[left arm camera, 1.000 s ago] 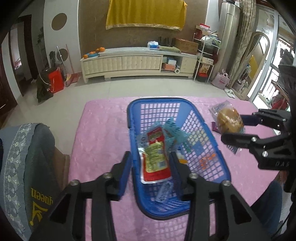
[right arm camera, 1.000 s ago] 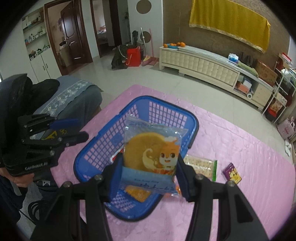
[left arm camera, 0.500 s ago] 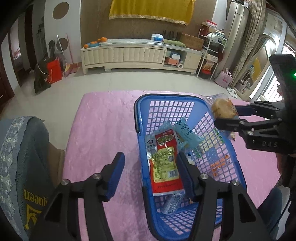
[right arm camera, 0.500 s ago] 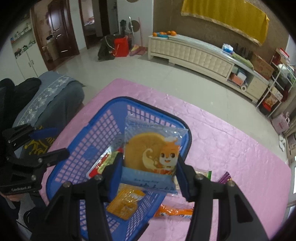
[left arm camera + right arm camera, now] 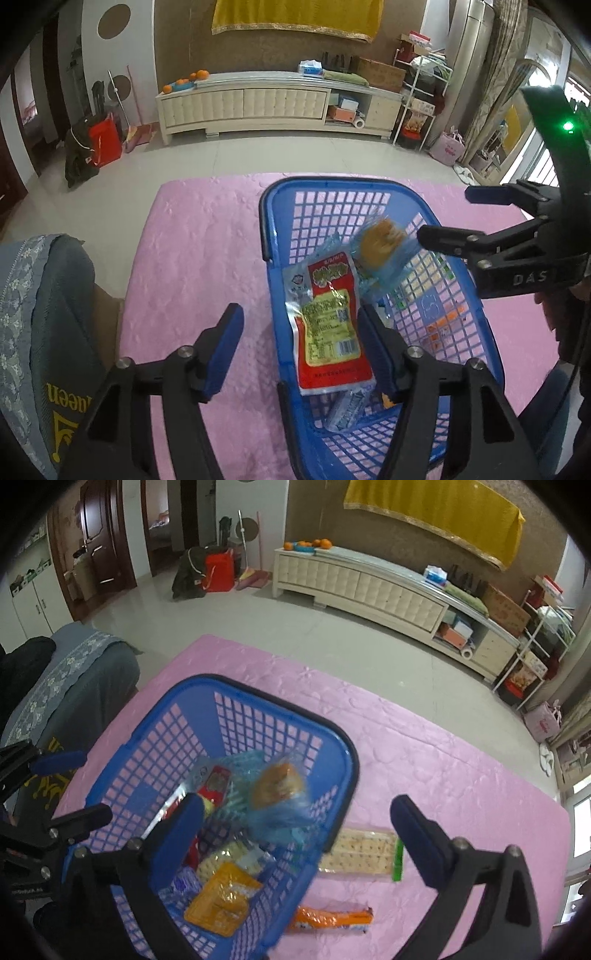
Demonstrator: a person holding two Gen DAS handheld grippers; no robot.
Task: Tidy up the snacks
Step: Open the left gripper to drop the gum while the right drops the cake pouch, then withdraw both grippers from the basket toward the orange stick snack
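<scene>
A blue plastic basket (image 5: pixel 269 229) (image 5: pixel 347 760) stands on the pink tablecloth (image 5: pixel 207 236). A red and yellow snack packet (image 5: pixel 328 321) lies flat inside it. My left gripper (image 5: pixel 301 347) hovers over the basket's left wall with its jaws opening, and neither pad touches the packet. My right gripper (image 5: pixel 297 823) (image 5: pixel 469 214) is also opening, wide, with nothing between its fingers. A round cake in a clear blue wrapper (image 5: pixel 280 790) (image 5: pixel 384 251) is blurred, dropping into the basket just ahead of it. An orange packet (image 5: pixel 221 897) lies in the basket too.
A cracker packet (image 5: pixel 362 851) and a long orange packet (image 5: pixel 332 919) lie on the cloth right of the basket. A grey-covered seat (image 5: pixel 44 314) stands at the table's left edge. Beyond the table are tiled floor and a long cream cabinet (image 5: pixel 258 103).
The right jaws sprang wide and the cake packet left them, falling toward the basket. The left jaws spread away from the red packet, which now lies in the basket. Both grippers came lower over the basket.
</scene>
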